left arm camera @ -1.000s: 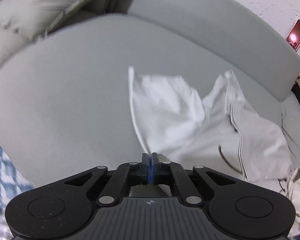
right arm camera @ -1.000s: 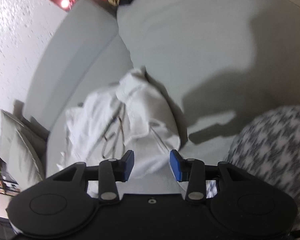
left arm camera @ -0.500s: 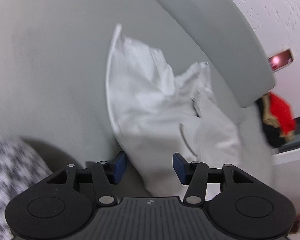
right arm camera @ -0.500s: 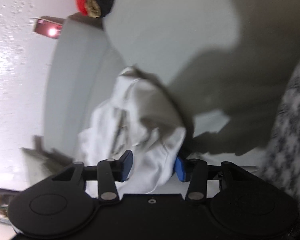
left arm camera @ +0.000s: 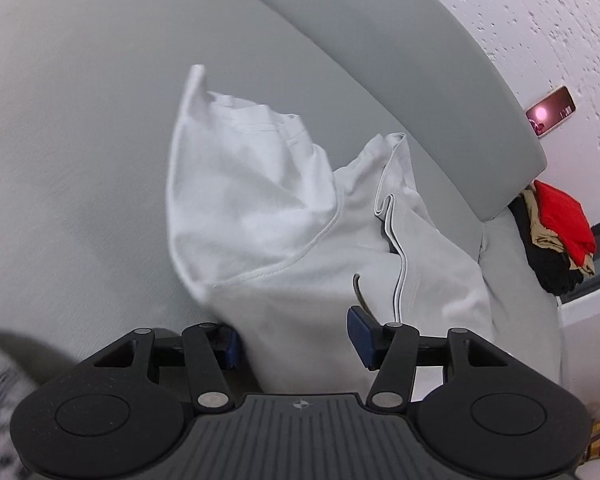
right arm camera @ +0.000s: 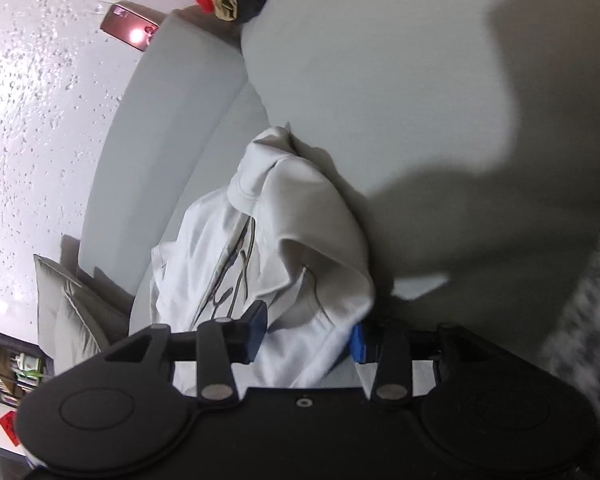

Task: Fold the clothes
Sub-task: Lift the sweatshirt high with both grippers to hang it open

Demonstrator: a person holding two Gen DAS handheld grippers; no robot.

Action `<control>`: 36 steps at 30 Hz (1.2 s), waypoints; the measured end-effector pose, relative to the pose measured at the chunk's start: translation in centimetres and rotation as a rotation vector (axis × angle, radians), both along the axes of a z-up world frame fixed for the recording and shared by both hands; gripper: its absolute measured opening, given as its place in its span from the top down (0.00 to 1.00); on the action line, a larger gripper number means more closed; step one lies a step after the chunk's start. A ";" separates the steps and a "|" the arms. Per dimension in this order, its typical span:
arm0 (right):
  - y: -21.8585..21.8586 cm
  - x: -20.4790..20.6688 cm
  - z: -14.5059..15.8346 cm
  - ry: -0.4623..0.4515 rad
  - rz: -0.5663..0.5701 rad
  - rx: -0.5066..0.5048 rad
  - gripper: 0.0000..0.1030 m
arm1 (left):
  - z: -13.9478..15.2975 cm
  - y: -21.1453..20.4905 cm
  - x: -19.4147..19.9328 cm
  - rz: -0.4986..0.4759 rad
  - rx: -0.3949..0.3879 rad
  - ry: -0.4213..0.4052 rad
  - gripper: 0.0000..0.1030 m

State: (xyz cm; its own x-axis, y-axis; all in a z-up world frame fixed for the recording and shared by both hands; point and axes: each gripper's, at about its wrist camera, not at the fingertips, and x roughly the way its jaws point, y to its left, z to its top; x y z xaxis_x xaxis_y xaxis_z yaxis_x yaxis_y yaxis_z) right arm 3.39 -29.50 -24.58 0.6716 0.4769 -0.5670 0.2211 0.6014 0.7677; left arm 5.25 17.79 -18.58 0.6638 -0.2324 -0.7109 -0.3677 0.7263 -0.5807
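Left wrist view: left gripper (left arm camera: 294, 340), clamped shut a second ago, now stands open astride the white shirt (left arm camera: 260, 200) at lower centre, on the sofa (left arm camera: 80, 160); pads not pressing.

Right wrist view: right gripper (right arm camera: 308, 338) jaws closing around the shirt's near bunch, lower than before. Likely regrasping for a fold.

The sofa seat (left arm camera: 80, 152) is bare and wide to the left of the white garment (left arm camera: 260, 200), so a gripper can pass there. Behind the garment the backrest (left arm camera: 400, 64) closes the way. A pile of clothes (left arm camera: 556, 236) stands at the sofa's far right end.
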 end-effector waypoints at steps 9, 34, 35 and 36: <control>0.1 -1.9 1.8 0.009 0.036 0.094 0.96 | 1.3 1.1 -1.3 0.011 -0.082 0.002 1.00; -5.6 -9.2 40.8 -0.719 -0.064 -0.069 0.97 | 40.7 -1.7 -9.8 -0.034 0.224 -0.705 0.99; -5.7 -9.9 41.7 -0.760 -0.073 -0.068 0.97 | 41.3 -1.9 -11.0 -0.037 0.226 -0.751 0.99; -5.7 -9.9 42.7 -0.804 -0.088 -0.065 0.97 | 42.0 -2.4 -12.1 -0.035 0.238 -0.796 0.98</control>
State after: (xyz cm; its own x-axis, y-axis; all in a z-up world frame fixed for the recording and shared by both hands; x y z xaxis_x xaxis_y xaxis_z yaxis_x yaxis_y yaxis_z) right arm -6.53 -35.23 18.14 0.9190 0.3860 0.0802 -0.3346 0.6561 0.6764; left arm -6.87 15.43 23.37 0.9842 -0.1651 -0.0644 0.1134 0.8661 -0.4869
